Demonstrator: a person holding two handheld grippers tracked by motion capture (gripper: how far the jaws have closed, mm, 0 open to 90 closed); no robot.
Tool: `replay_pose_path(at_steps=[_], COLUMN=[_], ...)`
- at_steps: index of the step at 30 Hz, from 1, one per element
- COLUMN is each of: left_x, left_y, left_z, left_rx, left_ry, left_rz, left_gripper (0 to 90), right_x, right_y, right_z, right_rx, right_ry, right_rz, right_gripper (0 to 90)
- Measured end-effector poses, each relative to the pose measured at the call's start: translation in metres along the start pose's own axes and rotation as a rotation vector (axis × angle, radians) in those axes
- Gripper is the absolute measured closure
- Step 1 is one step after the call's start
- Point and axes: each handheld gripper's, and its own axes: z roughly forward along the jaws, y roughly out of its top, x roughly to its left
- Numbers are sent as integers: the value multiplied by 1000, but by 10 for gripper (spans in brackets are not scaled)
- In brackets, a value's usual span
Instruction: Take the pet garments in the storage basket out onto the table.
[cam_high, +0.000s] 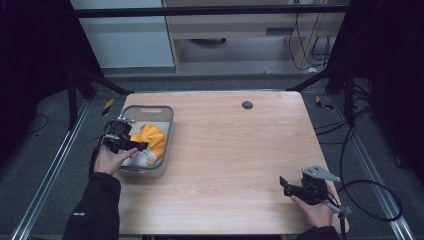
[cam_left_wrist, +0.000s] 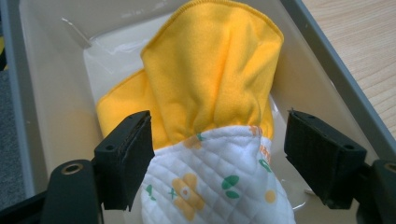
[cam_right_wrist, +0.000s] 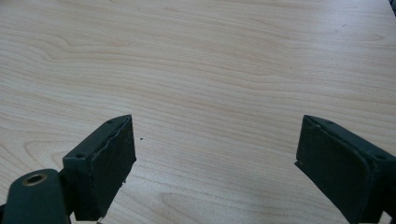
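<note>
A grey plastic basket (cam_high: 167, 131) stands at the table's left side. Inside it lie a yellow cloth (cam_high: 152, 137) and a white quilted cloth with flower prints (cam_high: 141, 158). My left gripper (cam_high: 140, 146) hovers over the basket's near left part, open. In the left gripper view the jaws stand apart on either side of the white printed cloth (cam_left_wrist: 212, 186), with the yellow cloth (cam_left_wrist: 210, 70) beyond it; the left gripper (cam_left_wrist: 219, 144) is not touching the fabric as far as I can tell. My right gripper (cam_high: 285, 186) rests low at the table's near right, open over bare wood (cam_right_wrist: 215, 140).
The basket wall (cam_left_wrist: 327, 60) runs along the right of the left gripper view. A round dark grommet (cam_high: 247, 105) sits at the table's far edge. Cables (cam_high: 370, 200) trail off the right edge. Bare wooden table top (cam_high: 235, 145) spreads between the two grippers.
</note>
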Motion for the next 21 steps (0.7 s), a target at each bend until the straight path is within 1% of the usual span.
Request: replay_pose_path(at_steps=[2, 6, 9, 11, 17, 20, 21], left_x=[-1, 0, -1, -1, -1, -2, -2], left_y=[0, -1, -2, -2, -5, -5, -5], left_z=[2, 7, 11, 14, 21, 25, 26], left_rx=[7, 39, 51, 68, 95, 122, 130], left_ry=[-2, 2, -1, 0, -20, -13, -18], left_rz=[-1, 5, -1, 2, -9, 1, 0], left_gripper=[240, 252, 255, 265, 320, 350, 358], right_x=[0, 0, 0, 0, 0, 0, 0], right_y=[0, 0, 0, 0, 0, 0, 0], right_z=[0, 0, 0, 0, 1, 1, 1], right_rx=[1, 5, 5, 4, 8, 10, 11], right_ry=[2, 3, 3, 3, 3, 3, 3], right_rz=[0, -1, -2, -1, -3, -3, -2], right_gripper=[116, 116, 116, 116, 116, 116, 115])
